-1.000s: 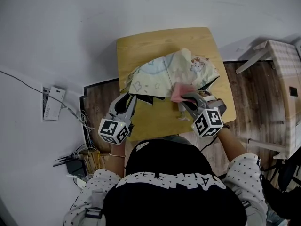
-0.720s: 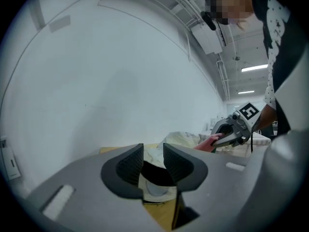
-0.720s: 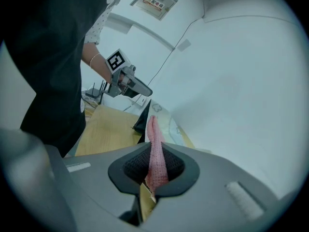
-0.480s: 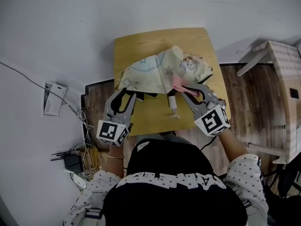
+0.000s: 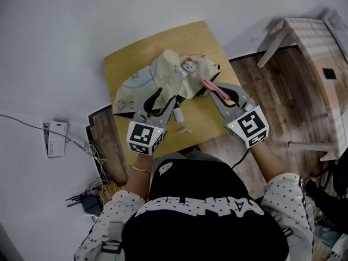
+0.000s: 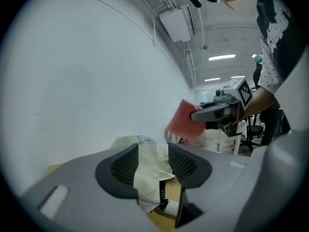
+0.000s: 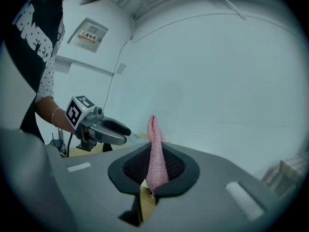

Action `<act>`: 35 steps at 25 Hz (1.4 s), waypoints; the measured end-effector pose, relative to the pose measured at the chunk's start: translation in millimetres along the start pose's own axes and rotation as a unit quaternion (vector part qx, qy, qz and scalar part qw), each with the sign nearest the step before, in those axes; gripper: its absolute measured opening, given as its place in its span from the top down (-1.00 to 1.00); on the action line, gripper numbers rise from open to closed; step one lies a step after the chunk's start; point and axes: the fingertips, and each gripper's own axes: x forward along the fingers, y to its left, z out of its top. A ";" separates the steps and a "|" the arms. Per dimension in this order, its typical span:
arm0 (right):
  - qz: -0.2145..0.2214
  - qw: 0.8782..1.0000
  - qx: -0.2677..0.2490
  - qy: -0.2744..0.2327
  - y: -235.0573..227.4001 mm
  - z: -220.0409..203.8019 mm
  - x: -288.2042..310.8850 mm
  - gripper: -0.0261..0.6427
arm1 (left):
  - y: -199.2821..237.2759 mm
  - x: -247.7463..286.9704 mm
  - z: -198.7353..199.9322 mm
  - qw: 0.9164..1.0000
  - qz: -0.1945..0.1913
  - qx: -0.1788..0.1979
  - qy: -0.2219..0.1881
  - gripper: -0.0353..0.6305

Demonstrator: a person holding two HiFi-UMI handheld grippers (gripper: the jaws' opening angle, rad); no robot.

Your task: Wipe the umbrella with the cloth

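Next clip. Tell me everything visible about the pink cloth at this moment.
The pink cloth is small, soft and limp, with a knitted-looking texture. The right gripper is shut on it, pinching it into a narrow upright fold that sticks out past the jaws. The left gripper view shows it as a flat pink flap held in the air. In the head view it sits at the edge of the umbrella canopy; contact cannot be told.

Even bright light, fisheye-warped edges, soft shadows
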 end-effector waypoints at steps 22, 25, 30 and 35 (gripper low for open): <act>-0.052 0.998 0.039 0.020 -9.0 -17.4 -38.4 0.82 | 3.7 63.5 -27.2 0.994 0.055 0.038 0.087 0.75; -0.048 0.998 0.039 0.017 -8.4 -16.1 -35.1 0.82 | 5.5 54.3 -23.6 0.996 0.056 0.032 0.068 0.89; -0.026 0.999 0.040 0.009 -0.8 -11.0 -18.4 0.82 | 19.2 28.9 -17.6 0.996 0.077 0.010 0.042 0.89; 0.001 0.999 0.037 0.000 11.3 -2.1 1.6 0.82 | 36.5 -7.7 -10.8 0.994 0.106 -0.014 0.019 0.89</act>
